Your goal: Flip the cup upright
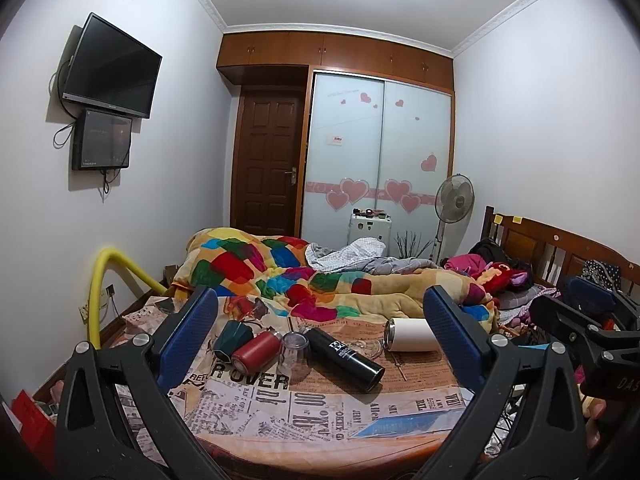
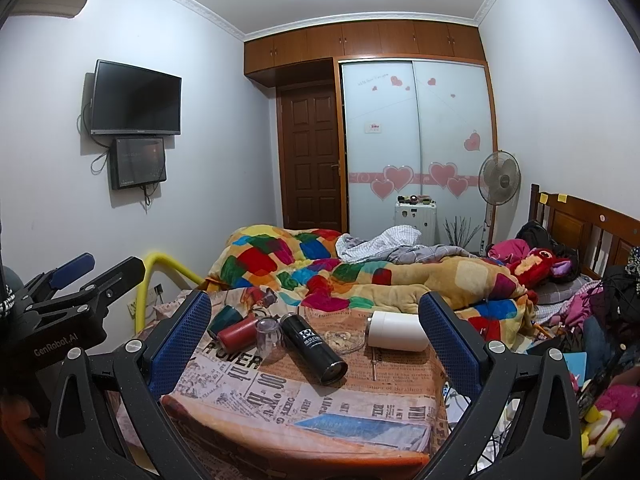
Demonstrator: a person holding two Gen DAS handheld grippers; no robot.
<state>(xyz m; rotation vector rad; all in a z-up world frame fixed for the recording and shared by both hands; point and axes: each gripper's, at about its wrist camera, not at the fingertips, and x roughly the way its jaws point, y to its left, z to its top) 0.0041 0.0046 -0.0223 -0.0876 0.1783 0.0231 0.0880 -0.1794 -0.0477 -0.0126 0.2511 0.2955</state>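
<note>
— What have your tongs got hold of?

— Nothing. My left gripper (image 1: 320, 332) is spread wide, its blue pads far apart and empty, held above the near edge of the table (image 1: 320, 420). My right gripper (image 2: 316, 328) is the same: wide open, nothing between the pads.

— Where are the cups?

— All on the newsprint cloth, at the far side near the quilt (image 1: 340, 280). A green cup (image 1: 232, 339) lies on its side at the left, touching a red cup (image 1: 256, 352) that lies beside it. Next to those stands a clear glass (image 1: 294, 354), mouth down. A black bottle (image 1: 344, 354) lies slantwise in the middle, its base toward me. A white cup (image 1: 408, 335) lies on its side at the right, just beside my left gripper's right pad in that view.

— Anything between the black and the white?

— A clear glass dish (image 2: 344, 340), low and flat.
</note>
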